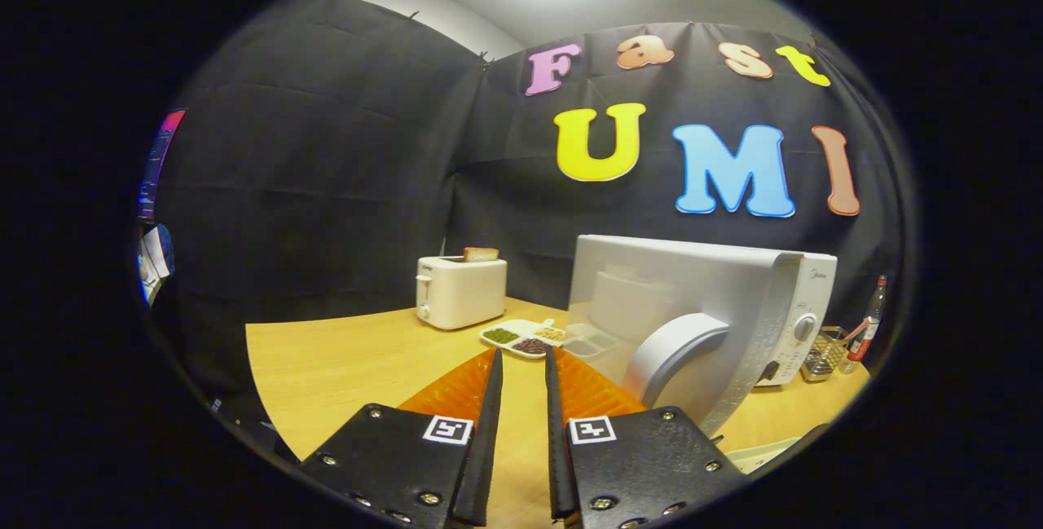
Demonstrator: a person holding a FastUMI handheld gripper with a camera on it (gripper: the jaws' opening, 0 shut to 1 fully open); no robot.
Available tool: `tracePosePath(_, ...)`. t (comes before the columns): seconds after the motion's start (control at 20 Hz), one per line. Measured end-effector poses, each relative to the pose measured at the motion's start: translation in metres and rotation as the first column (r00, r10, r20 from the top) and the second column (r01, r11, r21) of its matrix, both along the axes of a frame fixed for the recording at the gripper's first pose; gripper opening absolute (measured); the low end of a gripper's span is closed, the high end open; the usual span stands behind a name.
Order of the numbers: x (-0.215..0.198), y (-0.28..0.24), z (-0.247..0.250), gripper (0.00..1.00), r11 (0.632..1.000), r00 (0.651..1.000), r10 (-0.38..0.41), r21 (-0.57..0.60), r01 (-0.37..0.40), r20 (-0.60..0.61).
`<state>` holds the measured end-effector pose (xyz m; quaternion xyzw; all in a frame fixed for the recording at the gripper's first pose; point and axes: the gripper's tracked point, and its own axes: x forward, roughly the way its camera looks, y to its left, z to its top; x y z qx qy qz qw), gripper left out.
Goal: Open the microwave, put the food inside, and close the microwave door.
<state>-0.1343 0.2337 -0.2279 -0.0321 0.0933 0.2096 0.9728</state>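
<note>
Gripper [521,366] is hovering over the worktop [342,366], fingers [491,398] sitting close together with a narrow gap between them, nothing grasped, worktop wood showing through the gap. Orange ridged mat [591,389] is lying under and just ahead of the fingertips. Just beyond the tips, a white divided tray [521,337] of food is resting on the worktop, with green, dark and pale portions in its compartments. Right of the tray, the microwave [794,317] is standing with its door [676,301] swung open toward the gripper, curved handle [672,350] facing out; a clear container [593,341] is showing through the door glass near the tray. Farther back left, a white toaster [460,291] is standing with a slice of bread [481,253] sticking up. Far right beside the microwave, a wire basket [825,354] and a bottle [870,321] are standing.
</note>
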Motion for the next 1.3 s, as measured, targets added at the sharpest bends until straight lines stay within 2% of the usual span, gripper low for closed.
tracePosePath(0.2,0.027,-0.058,-0.006,0.29,0.995,0.995,-0.102,0.008,0.102,-0.016)
tracePosePath(0.4,0.055,-0.116,-0.016,0.29,0.973,0.973,-0.229,0.016,0.229,-0.037)
tracePosePath(0.5,0.070,-0.148,-0.019,0.29,0.952,0.951,-0.305,0.023,0.306,-0.038)
tracePosePath(0.55,0.079,-0.157,-0.021,0.17,0.943,0.942,-0.331,0.029,0.333,-0.045)
tracePosePath(0.7,0.098,-0.184,-0.035,0.17,0.913,0.912,-0.400,0.048,0.405,-0.089)
tracePosePath(0.75,0.104,-0.186,-0.041,0.17,0.911,0.910,-0.400,0.059,0.407,-0.108)
tracePosePath(0.8,0.119,-0.201,-0.051,0.17,0.890,0.887,-0.448,0.034,0.454,-0.115)
tracePosePath(0.85,0.114,-0.206,-0.044,0.01,0.883,0.880,-0.463,0.034,0.468,-0.103)
tracePosePath(0.9,0.128,-0.208,-0.049,0.04,0.885,0.882,-0.458,0.036,0.464,-0.110)
tracePosePath(1.1,0.143,-0.202,-0.038,0.04,0.897,0.895,-0.437,0.031,0.441,-0.088)
tracePosePath(1.3,0.170,-0.198,-0.042,0.01,0.897,0.891,-0.433,0.033,0.441,-0.136)
